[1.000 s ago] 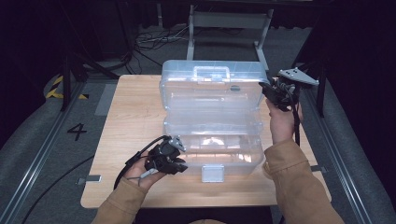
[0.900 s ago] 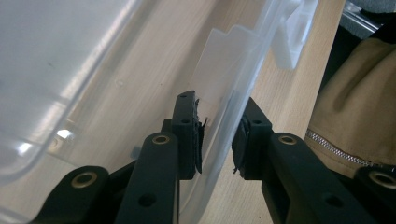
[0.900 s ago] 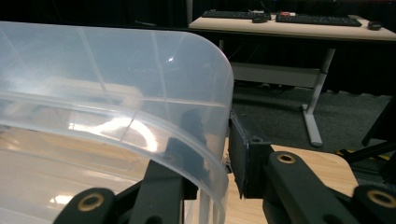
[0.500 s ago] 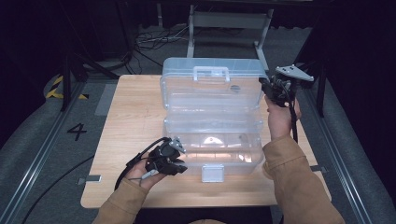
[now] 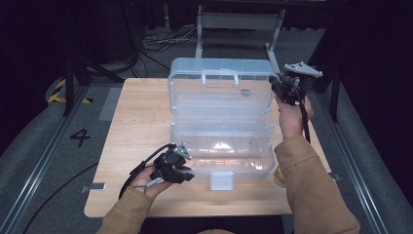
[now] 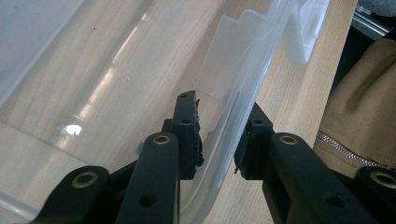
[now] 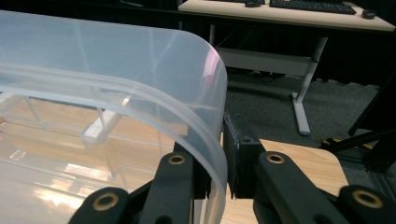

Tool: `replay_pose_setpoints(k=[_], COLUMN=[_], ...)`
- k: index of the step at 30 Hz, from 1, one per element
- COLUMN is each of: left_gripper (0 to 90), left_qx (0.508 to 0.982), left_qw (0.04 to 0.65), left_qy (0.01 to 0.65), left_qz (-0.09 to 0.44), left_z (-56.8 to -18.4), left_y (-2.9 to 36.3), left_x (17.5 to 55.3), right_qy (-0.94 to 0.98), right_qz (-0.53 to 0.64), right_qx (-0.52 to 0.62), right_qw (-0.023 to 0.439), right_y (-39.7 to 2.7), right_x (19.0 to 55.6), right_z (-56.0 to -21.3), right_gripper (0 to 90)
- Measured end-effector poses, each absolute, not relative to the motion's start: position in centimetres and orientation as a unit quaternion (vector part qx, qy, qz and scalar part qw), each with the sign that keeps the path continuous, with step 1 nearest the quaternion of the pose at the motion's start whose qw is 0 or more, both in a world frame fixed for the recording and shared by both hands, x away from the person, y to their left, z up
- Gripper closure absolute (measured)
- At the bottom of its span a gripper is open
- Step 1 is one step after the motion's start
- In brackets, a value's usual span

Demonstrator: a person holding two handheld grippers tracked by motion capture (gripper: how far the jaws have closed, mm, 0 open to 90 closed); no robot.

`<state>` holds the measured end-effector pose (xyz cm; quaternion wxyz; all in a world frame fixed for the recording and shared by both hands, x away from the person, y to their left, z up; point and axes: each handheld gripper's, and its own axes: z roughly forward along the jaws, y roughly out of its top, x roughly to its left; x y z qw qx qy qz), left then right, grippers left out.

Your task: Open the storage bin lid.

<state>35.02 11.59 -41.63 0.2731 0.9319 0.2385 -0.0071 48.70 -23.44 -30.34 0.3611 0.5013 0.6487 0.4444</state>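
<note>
Jaws of the left gripper (image 6: 217,140) straddle the box (image 5: 221,146) rim, the right gripper (image 7: 215,156) clamps the lid (image 7: 140,60) edge.

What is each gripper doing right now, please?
Left gripper: straddles the front wall of the clear box; whether it grips cannot be told.
Right gripper: jaws just closing, shut on the box's raised lid at its edge.
</note>
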Motion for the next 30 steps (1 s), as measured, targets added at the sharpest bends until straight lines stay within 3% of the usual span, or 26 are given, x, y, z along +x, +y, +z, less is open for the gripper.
replay_pose_setpoints(k=[30], left_gripper=[72.8], left_qx=[0.925], left_qw=[0.295], left_qy=[0.239], left_qz=[-0.006], left_z=[-41.8], left_y=[11.8], left_x=[34.9], right_qy=[0.668], right_qz=[0.426], right_qx=[0.516], right_qw=[0.327], right_y=[-23.5], right_x=[53.2], right_z=[-30.6], right_gripper=[82.3])
